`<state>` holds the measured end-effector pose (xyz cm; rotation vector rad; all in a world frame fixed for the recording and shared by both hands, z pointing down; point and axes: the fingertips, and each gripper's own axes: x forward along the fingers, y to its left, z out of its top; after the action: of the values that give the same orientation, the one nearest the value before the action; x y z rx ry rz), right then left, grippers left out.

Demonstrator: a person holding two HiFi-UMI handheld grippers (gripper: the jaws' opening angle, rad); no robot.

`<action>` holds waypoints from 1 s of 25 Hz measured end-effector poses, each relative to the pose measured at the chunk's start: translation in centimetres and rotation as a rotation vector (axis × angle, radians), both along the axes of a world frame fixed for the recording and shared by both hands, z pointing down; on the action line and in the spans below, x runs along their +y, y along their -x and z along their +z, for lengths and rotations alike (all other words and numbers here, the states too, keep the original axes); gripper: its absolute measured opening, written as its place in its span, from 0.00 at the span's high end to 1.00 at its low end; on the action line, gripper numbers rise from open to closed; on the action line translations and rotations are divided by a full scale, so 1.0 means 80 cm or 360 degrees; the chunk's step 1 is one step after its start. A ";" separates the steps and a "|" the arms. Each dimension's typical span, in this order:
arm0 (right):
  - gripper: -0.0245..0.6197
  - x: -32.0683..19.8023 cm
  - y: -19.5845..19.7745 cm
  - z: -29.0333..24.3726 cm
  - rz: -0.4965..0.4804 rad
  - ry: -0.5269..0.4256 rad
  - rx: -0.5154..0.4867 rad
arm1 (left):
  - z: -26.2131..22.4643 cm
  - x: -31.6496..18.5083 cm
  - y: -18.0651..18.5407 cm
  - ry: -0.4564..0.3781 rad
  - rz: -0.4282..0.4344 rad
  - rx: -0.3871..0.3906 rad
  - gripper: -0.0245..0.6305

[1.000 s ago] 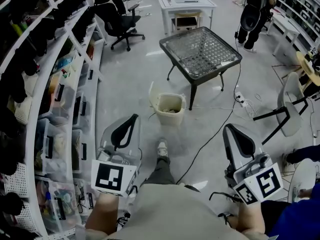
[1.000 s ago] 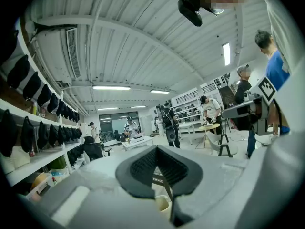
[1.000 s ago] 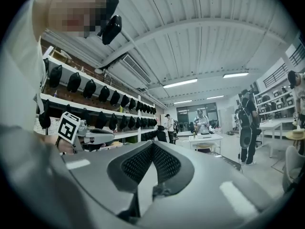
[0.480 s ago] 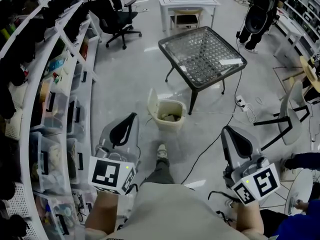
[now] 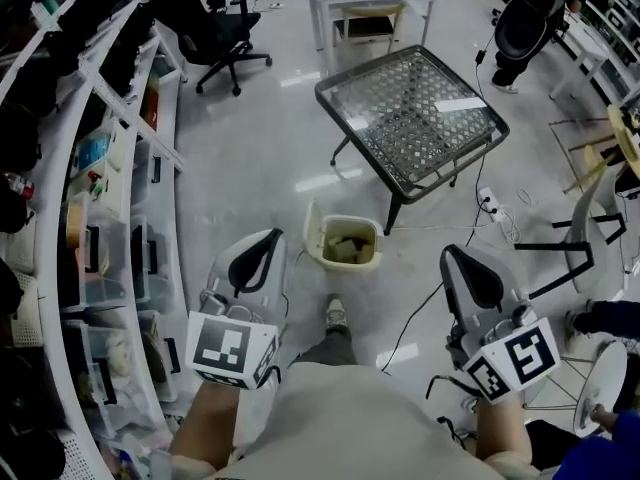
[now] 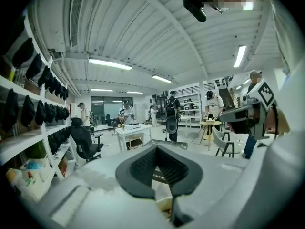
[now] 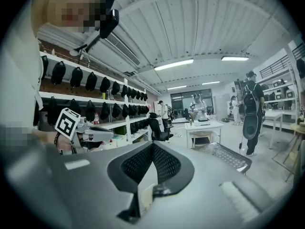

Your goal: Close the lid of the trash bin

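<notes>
A cream trash bin (image 5: 362,259) stands on the floor ahead of my foot, with rubbish inside. Its lid (image 5: 311,228) stands upright at the bin's left edge, open. In the head view my left gripper (image 5: 264,247) hovers just left of and nearer than the bin, jaws together and empty. My right gripper (image 5: 459,260) hangs to the bin's right, further off, also shut and empty. In the left gripper view the shut gripper (image 6: 157,147) shows a bit of cream bin (image 6: 163,204) through the jaws' gap. In the right gripper view the gripper (image 7: 152,145) is shut too.
A black-framed glass-top table (image 5: 411,111) stands just beyond the bin. White shelving (image 5: 95,218) with boxes runs along the left. A black cable (image 5: 404,328) crosses the floor right of my shoe (image 5: 337,314). A chair (image 5: 588,230) is at the right; a person (image 5: 528,20) stands far back.
I have stepped forward: the bin and table now lie closer and lower in the head view. Both grippers keep their pose, shut. The lid still stands open.
</notes>
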<state>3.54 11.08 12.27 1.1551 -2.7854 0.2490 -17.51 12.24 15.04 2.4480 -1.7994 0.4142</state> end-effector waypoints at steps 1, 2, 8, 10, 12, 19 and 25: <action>0.96 -0.015 0.008 0.003 0.0012 0.0012 0.0005 | 0.005 -0.014 0.007 0.0020 0.0011 0.0000 0.96; 0.96 -0.029 0.014 0.006 0.0027 0.0025 0.0009 | 0.009 -0.028 0.013 0.0037 0.0024 -0.0004 0.96; 0.96 -0.092 0.042 0.018 0.0104 0.0065 0.0016 | 0.034 -0.095 0.043 0.0113 0.0116 -0.0053 0.96; 0.96 -0.103 0.047 0.023 0.0116 0.0087 0.0020 | 0.040 -0.107 0.051 0.0130 0.0136 -0.0076 0.96; 0.96 -0.112 0.048 0.027 0.0123 0.0113 0.0028 | 0.045 -0.117 0.054 0.0150 0.0142 -0.0075 0.96; 0.96 -0.143 0.049 0.045 0.0082 0.0171 0.0046 | 0.069 -0.137 0.053 0.0249 0.0113 -0.0049 0.96; 0.96 -0.183 0.049 0.082 0.0019 0.0255 0.0060 | 0.108 -0.165 0.055 0.0349 0.0046 0.0073 0.96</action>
<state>-0.41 -3.52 18.82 1.1267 -2.6703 0.4374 -21.93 -1.00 23.69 2.3164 -1.6087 0.5232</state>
